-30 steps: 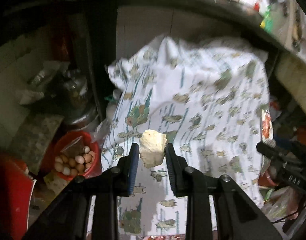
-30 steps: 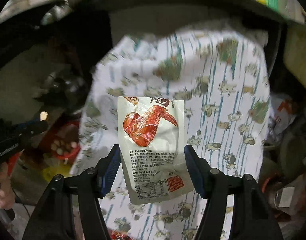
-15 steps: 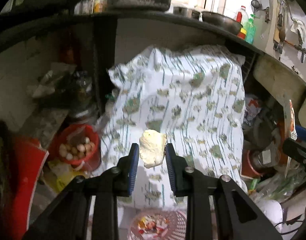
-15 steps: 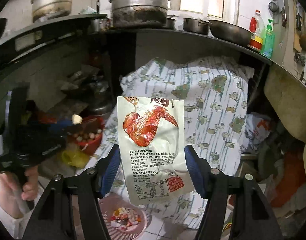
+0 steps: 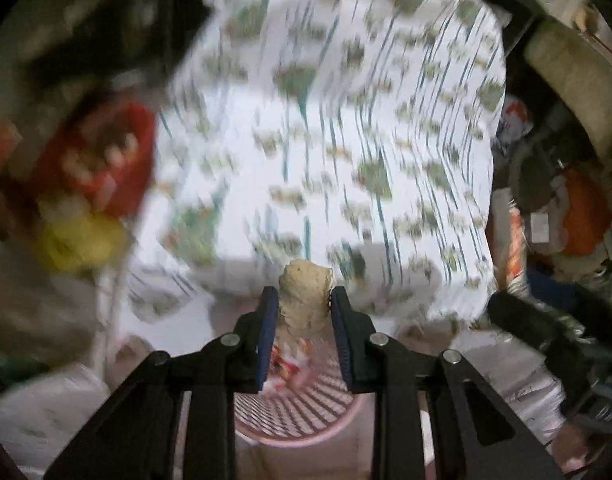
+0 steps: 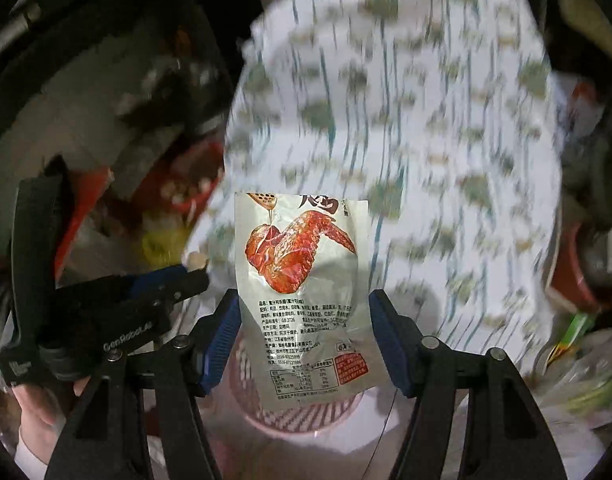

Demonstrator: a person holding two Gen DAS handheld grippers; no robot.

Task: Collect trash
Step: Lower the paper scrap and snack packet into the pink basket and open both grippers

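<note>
My left gripper (image 5: 302,300) is shut on a crumpled beige paper wad (image 5: 305,298), held above a pink mesh basket (image 5: 302,408) with a few wrappers inside. My right gripper (image 6: 304,308) is shut on a silver chicken-wing snack packet (image 6: 302,280), held upright over the same pink basket (image 6: 302,416). The left gripper (image 6: 186,276) also shows at the left of the right wrist view, with the wad (image 6: 196,260) at its tip. The right gripper's black body (image 5: 546,332) shows at the right of the left wrist view.
A white cloth with green and blue print (image 5: 346,140) drapes in front. A red bowl of eggs (image 5: 102,160) and a yellow bag (image 5: 78,240) sit at the left. Clutter and an orange container (image 5: 586,212) stand at the right. Both views are motion-blurred.
Both grippers have tilted down and moved closer to the pink basket, which now lies right under them. The wad and packet stay held.
</note>
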